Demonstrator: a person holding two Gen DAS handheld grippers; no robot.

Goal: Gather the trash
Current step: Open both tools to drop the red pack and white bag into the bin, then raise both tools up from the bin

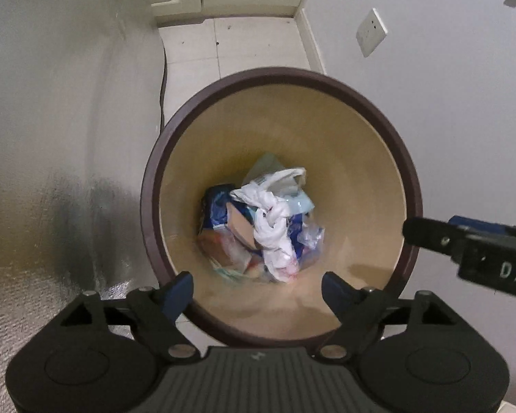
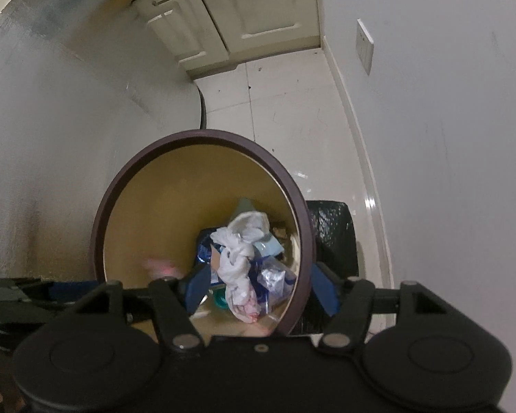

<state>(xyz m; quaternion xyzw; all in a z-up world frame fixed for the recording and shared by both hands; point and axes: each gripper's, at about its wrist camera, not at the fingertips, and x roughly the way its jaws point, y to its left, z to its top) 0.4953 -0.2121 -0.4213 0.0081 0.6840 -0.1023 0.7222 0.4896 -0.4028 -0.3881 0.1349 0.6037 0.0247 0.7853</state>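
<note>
Pale tiled floor (image 1: 258,44), white wall (image 1: 430,86).

The trash (image 1: 261,223) pile hides the bin's (image 1: 161,158) bottom; a black bag (image 2: 333,237) sits half-hidden behind its rim.

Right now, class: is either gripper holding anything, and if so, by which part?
Nothing is held. The left gripper is open above the bin; the right gripper is open, straddling the bin's rim.

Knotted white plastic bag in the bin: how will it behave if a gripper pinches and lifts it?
Probably floppy: the knotted white bag is crumpled, twisted thin film, so it should sag and stretch. Likely light for its size. It lies tangled among other wrappers in the bin, so a lift may drag neighbours along. The film may be slippery between the pads.
</note>
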